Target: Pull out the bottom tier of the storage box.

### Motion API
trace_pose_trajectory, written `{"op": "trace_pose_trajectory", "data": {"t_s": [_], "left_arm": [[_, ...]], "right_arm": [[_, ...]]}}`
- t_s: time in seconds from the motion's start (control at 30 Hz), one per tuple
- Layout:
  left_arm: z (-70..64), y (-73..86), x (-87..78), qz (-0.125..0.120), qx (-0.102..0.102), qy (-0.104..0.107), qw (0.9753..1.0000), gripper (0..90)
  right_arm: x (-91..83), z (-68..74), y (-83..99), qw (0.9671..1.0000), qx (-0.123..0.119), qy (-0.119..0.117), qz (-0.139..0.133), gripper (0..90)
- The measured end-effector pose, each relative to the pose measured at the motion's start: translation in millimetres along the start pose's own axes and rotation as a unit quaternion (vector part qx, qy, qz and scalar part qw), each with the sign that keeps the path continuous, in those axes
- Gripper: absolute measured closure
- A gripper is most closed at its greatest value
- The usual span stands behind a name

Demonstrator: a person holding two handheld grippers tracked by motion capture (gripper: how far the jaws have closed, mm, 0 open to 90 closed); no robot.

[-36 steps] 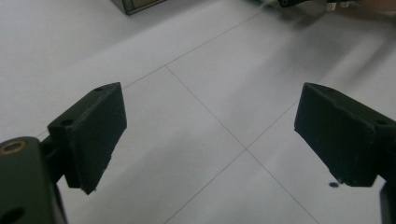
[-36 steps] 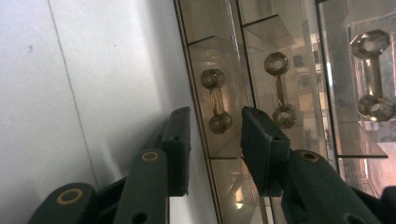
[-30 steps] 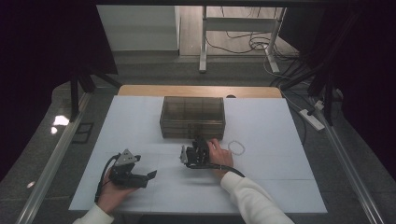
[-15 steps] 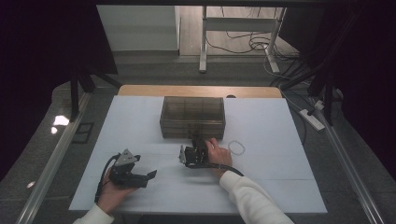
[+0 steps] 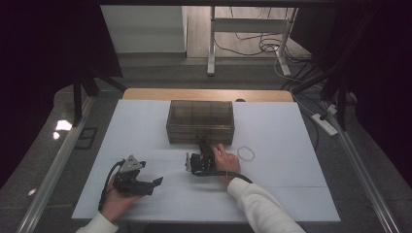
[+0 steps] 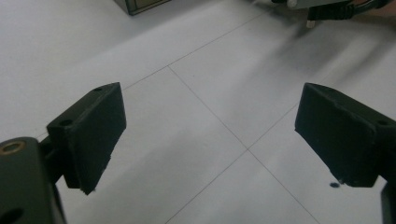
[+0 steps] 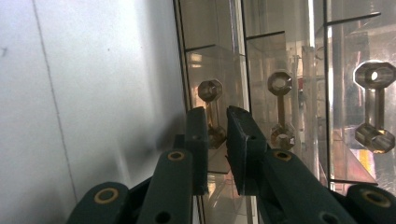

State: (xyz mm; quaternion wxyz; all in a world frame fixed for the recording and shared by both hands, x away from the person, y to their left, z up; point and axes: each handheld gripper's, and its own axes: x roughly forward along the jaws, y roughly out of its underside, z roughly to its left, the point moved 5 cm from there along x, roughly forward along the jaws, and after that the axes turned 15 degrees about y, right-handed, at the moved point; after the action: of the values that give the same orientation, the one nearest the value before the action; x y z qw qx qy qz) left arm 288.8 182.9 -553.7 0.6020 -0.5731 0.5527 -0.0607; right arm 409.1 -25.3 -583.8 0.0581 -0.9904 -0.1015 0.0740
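Observation:
A smoky transparent drawer box (image 5: 200, 121) stands at the middle back of the white table (image 5: 272, 184). My right gripper (image 5: 204, 147) is at the box's front face, turned on its side. In the right gripper view, that gripper (image 7: 217, 114) has its jaws almost together on one dumbbell-shaped drawer handle (image 7: 209, 100); two more handles (image 7: 280, 109) (image 7: 376, 107) sit further along the front. My left gripper (image 5: 156, 182) rests low at the front left of the table. Its jaws stand wide apart in the left gripper view (image 6: 210, 126), with nothing between them.
A thin white ring (image 5: 246, 154) lies on the table just right of the person's right hand. A power strip (image 5: 324, 124) and cables lie on the floor off the table's right edge. Behind the box runs the wooden table edge (image 5: 204, 94).
The right gripper has shifted slightly toward the person at the box's front. The left gripper has stayed in place.

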Motion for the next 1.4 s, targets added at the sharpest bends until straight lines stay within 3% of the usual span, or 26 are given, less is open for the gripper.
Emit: {"op": "trace_pose_trajectory", "data": {"t_s": [0.57,1.03,1.17,1.23,1.3,1.4], "left_arm": [[0.7,0.1,-0.1,0.000,0.000,0.000,1.0000,9.6],[1.0,0.1,0.3,0.000,-0.002,0.000,1.0000,9.5],[0.8,0.0,0.4,0.000,-0.002,0.001,1.0000,9.5],[0.9,0.0,0.3,0.000,-0.002,0.000,1.0000,9.5],[1.1,0.0,0.3,0.000,-0.002,0.000,1.0000,9.5],[1.4,0.0,0.2,-0.001,-0.002,0.000,1.0000,9.5]], "right_arm": [[-6.8,-3.1,-0.3,0.9999,0.000,0.010,-0.003,79.0],[-16.3,2.1,-1.3,1.0000,-0.003,-0.002,-0.007,78.6],[-16.7,-0.7,0.0,0.9995,0.023,-0.018,-0.009,77.8],[-18.0,-3.9,0.4,0.9982,0.047,-0.034,-0.013,70.7],[-19.3,-6.7,0.8,0.9954,0.075,-0.057,-0.014,66.2],[-22.6,-11.1,1.4,0.9885,0.120,-0.090,-0.020,58.8]]}}
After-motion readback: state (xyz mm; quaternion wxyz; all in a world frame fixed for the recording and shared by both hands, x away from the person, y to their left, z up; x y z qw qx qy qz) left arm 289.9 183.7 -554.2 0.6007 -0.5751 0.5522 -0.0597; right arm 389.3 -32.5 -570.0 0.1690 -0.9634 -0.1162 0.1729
